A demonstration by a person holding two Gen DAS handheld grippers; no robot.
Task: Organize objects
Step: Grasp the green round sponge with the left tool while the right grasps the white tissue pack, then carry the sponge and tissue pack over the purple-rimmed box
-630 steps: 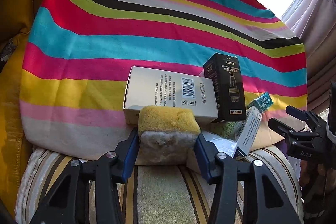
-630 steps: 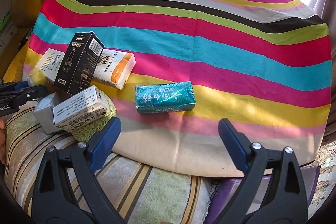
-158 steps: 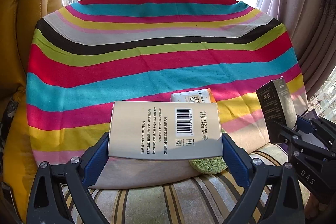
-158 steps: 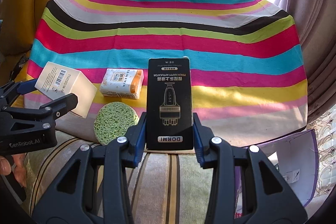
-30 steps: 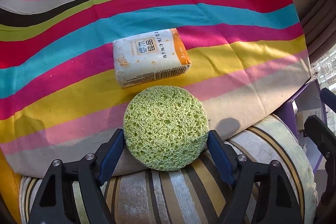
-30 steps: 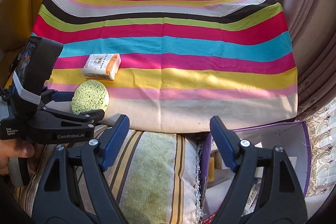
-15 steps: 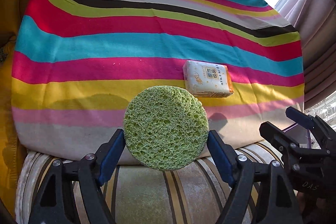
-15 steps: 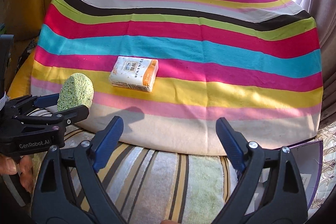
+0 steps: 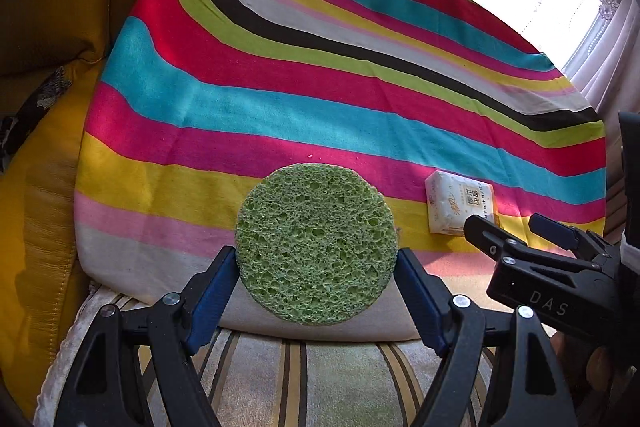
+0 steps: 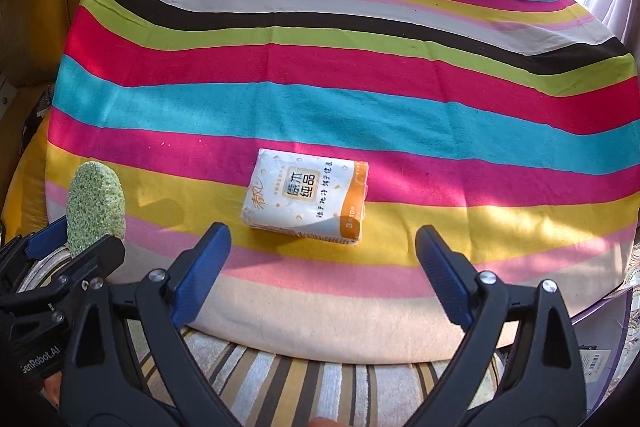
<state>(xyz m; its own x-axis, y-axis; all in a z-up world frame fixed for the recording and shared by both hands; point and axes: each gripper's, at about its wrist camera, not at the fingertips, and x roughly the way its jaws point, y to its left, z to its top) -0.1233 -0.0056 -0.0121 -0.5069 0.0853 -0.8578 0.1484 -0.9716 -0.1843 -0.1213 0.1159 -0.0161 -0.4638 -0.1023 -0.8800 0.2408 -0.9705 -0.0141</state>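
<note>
A round green sponge point(image 9: 316, 245) stands on edge above the striped cloth point(image 9: 280, 115), and my left gripper point(image 9: 316, 267) is shut on it, its blue pads pressing both rims. The same sponge point(image 10: 95, 207) appears edge-on at the left of the right wrist view. A white and orange tissue pack point(image 10: 306, 197) lies flat on the yellow and pink stripes. My right gripper point(image 10: 322, 259) hangs just short of the pack, jaws opening wide with nothing between them. In the left wrist view the pack point(image 9: 460, 203) lies at the right, behind the right gripper's black fingers point(image 9: 520, 251).
The striped cloth point(image 10: 340, 75) covers a cushion on a seat with a striped pad point(image 10: 320, 375) at its front edge. Yellow cushions point(image 9: 52, 7) rise on the left. A curtain point(image 9: 608, 39) hangs at the right. A purple box edge point(image 10: 600, 339) shows at the lower right.
My left gripper has swung left with the sponge, so the tissue pack now sits further right in its view. My right gripper has come closer to the pack and its jaws stand wider.
</note>
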